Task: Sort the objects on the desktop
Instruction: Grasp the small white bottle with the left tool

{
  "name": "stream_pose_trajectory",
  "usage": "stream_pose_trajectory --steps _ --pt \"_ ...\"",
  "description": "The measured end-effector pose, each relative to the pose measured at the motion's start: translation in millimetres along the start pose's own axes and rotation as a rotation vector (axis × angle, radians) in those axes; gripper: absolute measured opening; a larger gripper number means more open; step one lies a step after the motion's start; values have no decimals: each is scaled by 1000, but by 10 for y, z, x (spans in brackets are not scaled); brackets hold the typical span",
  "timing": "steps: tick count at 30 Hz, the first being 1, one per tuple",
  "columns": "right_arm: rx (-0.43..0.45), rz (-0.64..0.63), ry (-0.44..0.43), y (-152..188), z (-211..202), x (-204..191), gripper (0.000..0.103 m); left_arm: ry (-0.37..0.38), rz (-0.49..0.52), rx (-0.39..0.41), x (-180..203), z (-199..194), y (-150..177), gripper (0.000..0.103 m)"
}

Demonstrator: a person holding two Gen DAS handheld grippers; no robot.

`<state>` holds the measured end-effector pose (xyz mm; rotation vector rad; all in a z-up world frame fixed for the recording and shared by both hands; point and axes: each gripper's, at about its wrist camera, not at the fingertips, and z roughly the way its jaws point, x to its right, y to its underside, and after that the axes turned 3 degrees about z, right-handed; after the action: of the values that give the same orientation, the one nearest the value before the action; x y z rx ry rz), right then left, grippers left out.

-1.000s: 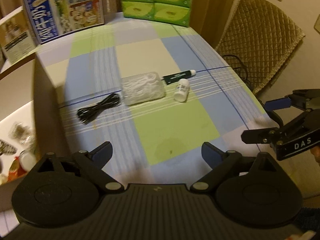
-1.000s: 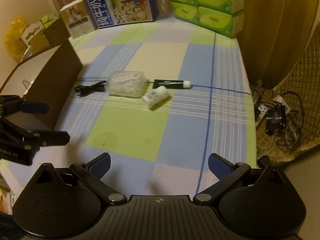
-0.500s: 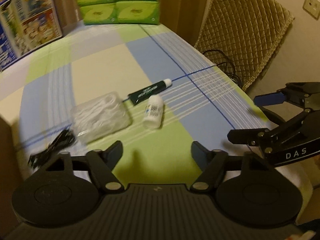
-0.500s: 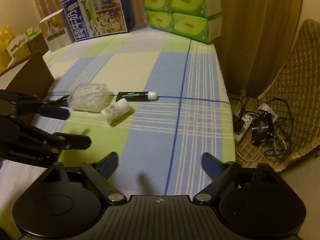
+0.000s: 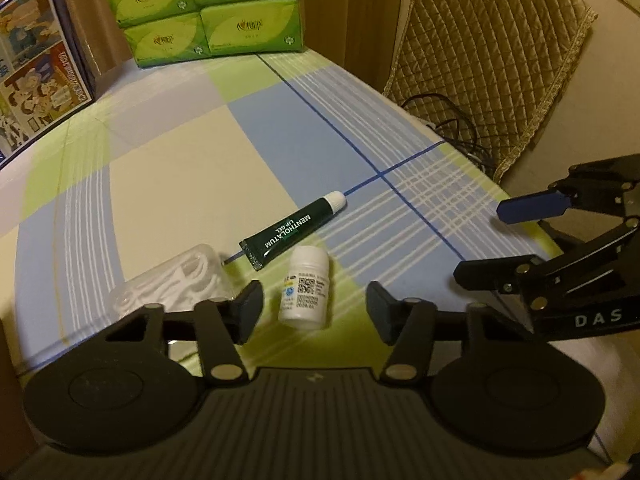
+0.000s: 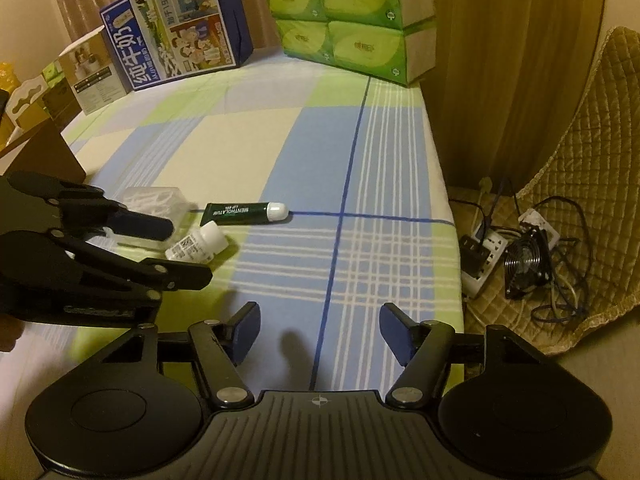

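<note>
Sorting looks barely begun: the white bottle (image 5: 305, 289), lip gel tube (image 5: 294, 232) and floss pick box (image 5: 168, 288) lie unsorted mid-worktop (image 5: 168, 168), with the left hand-held gripper (image 5: 314, 310) released around the bottle and the right hand-held gripper (image 6: 318, 334) released, empty, nearby.

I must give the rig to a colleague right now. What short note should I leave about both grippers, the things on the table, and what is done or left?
Left gripper: open, holds nothing, jaws on either side of the white bottle, not touching it.
Right gripper: open, holds nothing, over bare tablecloth.
Things: the bottle lies on its side; the green tube lies just behind it; the clear box of floss picks sits to the left.
Done: nothing sorted.
Left: all three.
</note>
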<state>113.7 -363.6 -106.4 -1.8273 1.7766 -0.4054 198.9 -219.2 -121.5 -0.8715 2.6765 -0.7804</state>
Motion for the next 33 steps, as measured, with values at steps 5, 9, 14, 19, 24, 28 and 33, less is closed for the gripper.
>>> stream_pose_trajectory --steps 5,9,14,19,24,28,33 --pt "-5 4 3 -22 28 21 64 7 -3 -26 -35 118 -2 41" --pt "-14 4 6 -9 34 33 64 25 -30 -28 -68 170 24 23" --pt "-18 9 4 23 16 23 64 24 -19 -17 -51 137 55 22" --pt "-19 2 -5 51 -36 -20 64 32 -55 -13 -89 -4 155 22" --pt "-19 -12 -18 72 -93 -99 64 16 -89 0 -134 -262 261 22" --pt "-17 -31 -38 89 -139 -197 64 0 -129 20 -187 -492 355 22" --pt "-11 -72 -71 103 -201 -379 64 -22 -190 43 -271 -792 511 22"
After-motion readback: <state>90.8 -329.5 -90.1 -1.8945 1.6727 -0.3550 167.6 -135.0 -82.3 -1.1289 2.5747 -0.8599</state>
